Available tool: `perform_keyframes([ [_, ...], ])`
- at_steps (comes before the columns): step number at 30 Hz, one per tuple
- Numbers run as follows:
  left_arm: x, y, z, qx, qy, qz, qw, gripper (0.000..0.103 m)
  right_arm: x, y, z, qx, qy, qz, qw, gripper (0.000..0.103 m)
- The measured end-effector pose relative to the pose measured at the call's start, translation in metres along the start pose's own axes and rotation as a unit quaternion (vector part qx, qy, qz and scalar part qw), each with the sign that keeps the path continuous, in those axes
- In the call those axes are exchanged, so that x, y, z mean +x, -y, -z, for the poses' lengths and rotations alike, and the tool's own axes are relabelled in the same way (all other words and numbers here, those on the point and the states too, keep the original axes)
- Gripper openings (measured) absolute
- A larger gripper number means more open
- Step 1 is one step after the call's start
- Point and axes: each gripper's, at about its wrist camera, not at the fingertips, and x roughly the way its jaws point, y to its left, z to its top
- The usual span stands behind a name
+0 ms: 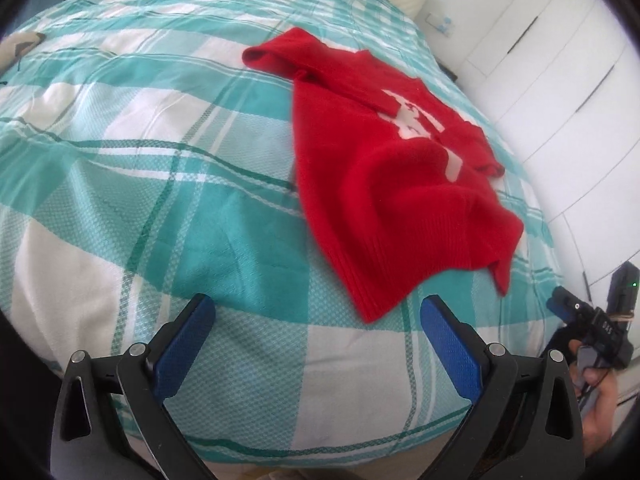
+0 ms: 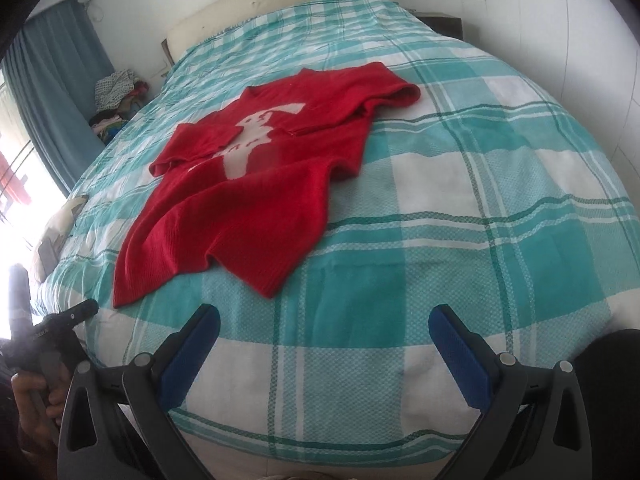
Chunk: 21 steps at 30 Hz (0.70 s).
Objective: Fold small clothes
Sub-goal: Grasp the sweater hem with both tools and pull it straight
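Overhead, teal plaid bedspread [image 2: 460, 184], white wardrobe [image 1: 560, 80]

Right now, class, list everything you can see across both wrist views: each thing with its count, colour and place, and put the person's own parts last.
red knitted sweater with a white figure: one, red, rumpled and unfolded on the bedspread.
teal-and-white checked bedspread: one, covering the bed.
cream headboard: one, at the bed's far end.
blue curtain: one, far left in the right view.
pile of mixed clothes: one, beside the curtain.
white cupboard doors: several, right of the bed.
left gripper: black, blue pads, open above the bedspread.
right gripper: same, open.
hand: one, gripping the left handle.
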Motion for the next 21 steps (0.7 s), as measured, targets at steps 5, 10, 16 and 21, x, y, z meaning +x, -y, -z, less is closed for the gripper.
perform_keyframes([
  [5, 0.021, 0.028, -0.007, 0.046, -0.011, 0.015, 0.9988, 0.083, 0.042, 0.012, -0.013, 0.051, -0.043, -0.113, 0.991, 0.063],
  [10, 0.047, 0.034, -0.015, 0.04, -0.03, 0.033, 0.9982, 0.01, 0.077, -0.005, -0.014, 0.044, -0.054, -0.16, 0.985, 0.031],
  [16, 0.005, 0.007, -0.021, 0.012, -0.018, 0.056, 0.9982, 0.009, 0.05, -0.008, -0.018, 0.01, -0.059, -0.14, 0.988, 0.004],
  [21, -0.016, 0.001, -0.009, 0.027, -0.049, 0.078, 0.9954, 0.009, 0.002, -0.002, -0.009, -0.023, -0.077, -0.101, 0.992, 0.004],
])
